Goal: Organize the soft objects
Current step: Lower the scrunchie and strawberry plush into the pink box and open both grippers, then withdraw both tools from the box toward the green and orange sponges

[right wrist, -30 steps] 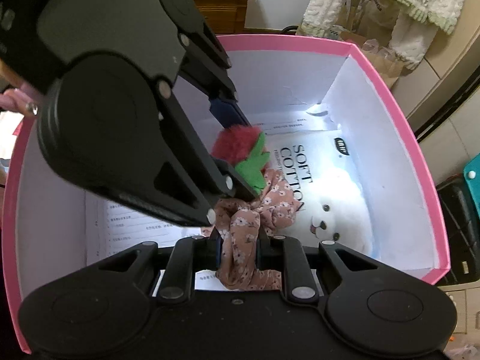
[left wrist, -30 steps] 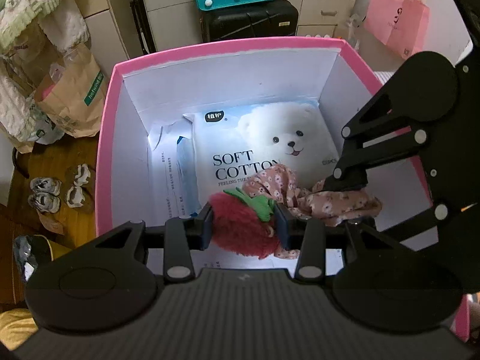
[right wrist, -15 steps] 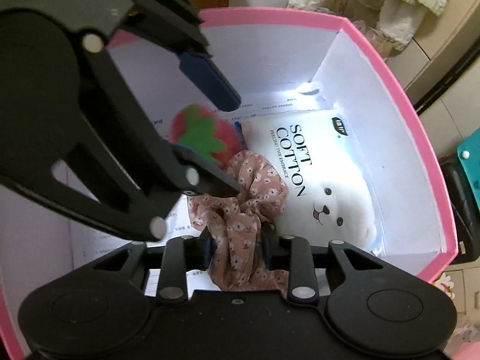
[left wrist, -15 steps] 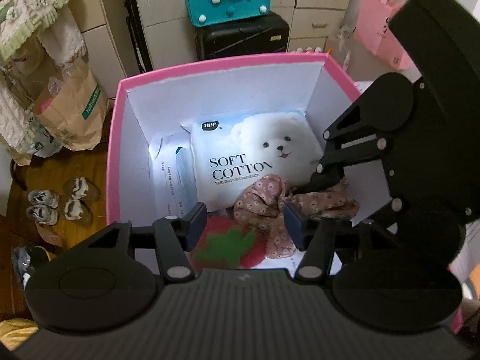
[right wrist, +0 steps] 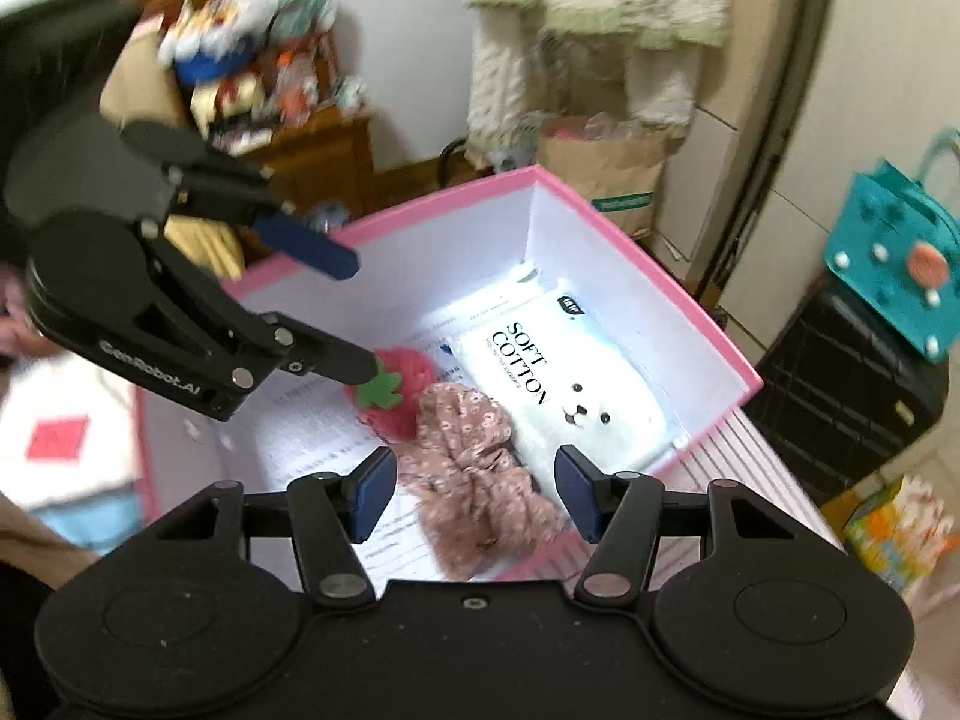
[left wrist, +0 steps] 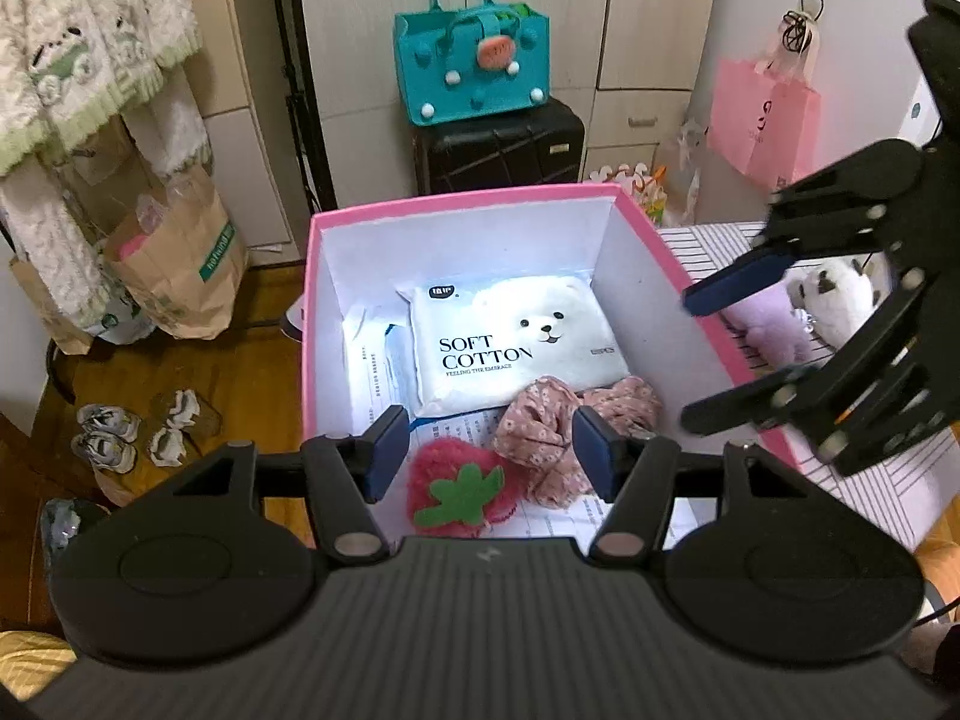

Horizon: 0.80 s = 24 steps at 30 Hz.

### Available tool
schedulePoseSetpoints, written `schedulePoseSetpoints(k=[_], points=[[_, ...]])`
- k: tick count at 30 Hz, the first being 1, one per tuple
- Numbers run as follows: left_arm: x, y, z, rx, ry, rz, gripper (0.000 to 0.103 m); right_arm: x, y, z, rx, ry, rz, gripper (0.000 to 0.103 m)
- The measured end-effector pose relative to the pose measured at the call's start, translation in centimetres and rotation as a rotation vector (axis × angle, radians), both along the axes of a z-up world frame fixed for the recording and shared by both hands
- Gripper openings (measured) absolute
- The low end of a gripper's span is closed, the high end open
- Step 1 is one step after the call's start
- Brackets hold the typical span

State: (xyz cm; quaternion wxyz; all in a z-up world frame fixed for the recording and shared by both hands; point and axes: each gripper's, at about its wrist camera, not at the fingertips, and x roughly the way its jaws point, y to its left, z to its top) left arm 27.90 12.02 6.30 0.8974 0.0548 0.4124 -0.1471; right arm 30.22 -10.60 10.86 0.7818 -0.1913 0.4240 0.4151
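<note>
A cluttered room: wooden floor, paper bags and hanging knitwear at the far left, a teal felt bag (left wrist: pixel 472 69) on a black suitcase (left wrist: pixel 501 147) beyond the box. A striped surface (left wrist: pixel 708 243) carries the pink box (left wrist: pixel 462 199), open at the top, with white inner walls.

Contents of the box:
- a white "SOFT COTTON" pack (left wrist: pixel 516 342) lying flat toward the far side;
- a red strawberry plush (left wrist: pixel 459 489) at the near left, on printed paper sheets;
- a pink floral scrunchie (left wrist: pixel 558 426) touching the strawberry plush on its right, its long axis running left to right.

Outside the box, on the surface to the right, lie a lilac plush (left wrist: pixel 765 324) and a white plush (left wrist: pixel 837 294), close together.

The left gripper (left wrist: pixel 483 453) hangs above the near edge of the box. Its jaws have just been opening and stand apart, pressing on nothing; the strawberry plush lies below them. The right gripper (right wrist: pixel 474 492) has likewise just been opening; its jaws stand wide with the scrunchie below them, not gripped.

Judgement: both items are deposited. The two plush toys lie to the right, so the right gripper is the nearer one for the next pick
</note>
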Motion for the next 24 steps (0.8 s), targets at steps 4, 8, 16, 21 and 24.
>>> schedulePoseSetpoints(k=[4,8,16,21,24], points=[[-2.3,-0.2,1.8,0.001,-0.019,0.002,0.06,-1.5,-2.2,1.3,0.067,0.02,-0.06,0.064],[-4.9,-0.7,3.8,0.007,-0.038,-0.005,0.062,-3.4,-3.9,2.6,0.11,0.018,-0.094,0.064],[-10.6,-2.7,7.5,0.009,-0.135,-0.053,0.065,-8.9,-7.5,5.4,0.167,-0.079,-0.122,0.064],[-13.5,-5.1,8.4,0.001,-0.172,-0.118,0.065,-12.2,-10.0,6.1,0.203,-0.127,-0.136,0.064],[-15.0,-6.9,8.5,0.003,-0.189,-0.167,0.065,-13.8,-11.6,5.9,0.218,-0.14,-0.152,0.064]])
